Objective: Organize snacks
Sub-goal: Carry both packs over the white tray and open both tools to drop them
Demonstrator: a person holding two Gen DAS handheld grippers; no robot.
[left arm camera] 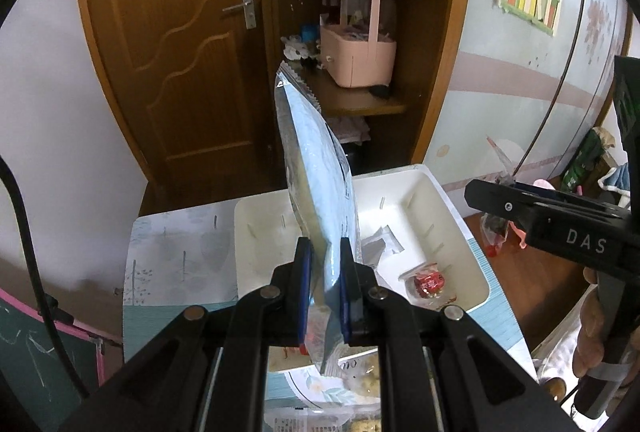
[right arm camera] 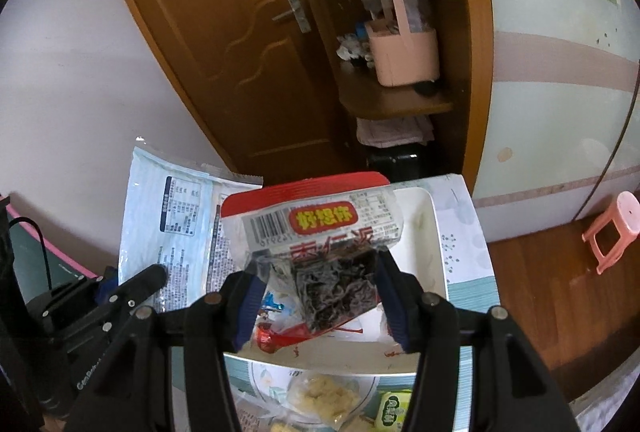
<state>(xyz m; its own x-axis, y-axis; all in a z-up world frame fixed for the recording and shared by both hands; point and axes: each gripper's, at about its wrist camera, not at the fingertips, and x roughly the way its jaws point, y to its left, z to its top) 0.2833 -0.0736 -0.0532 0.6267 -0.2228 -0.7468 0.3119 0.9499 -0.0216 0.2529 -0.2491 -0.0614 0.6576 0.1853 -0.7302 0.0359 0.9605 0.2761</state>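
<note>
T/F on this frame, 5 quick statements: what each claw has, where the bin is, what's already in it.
1. The left claw is shut on a light blue packet. True.
2. The right claw is empty. False: a clear bag of dark snacks with a red top sits between its fingers.
3. The white bin sits on the table, beyond both claws. True.
4. The white bin is empty. False: a small red-wrapped snack already lies in it.
5. The pink basket stands on the floor. False: it is on a shelf of the wooden cabinet.
</note>
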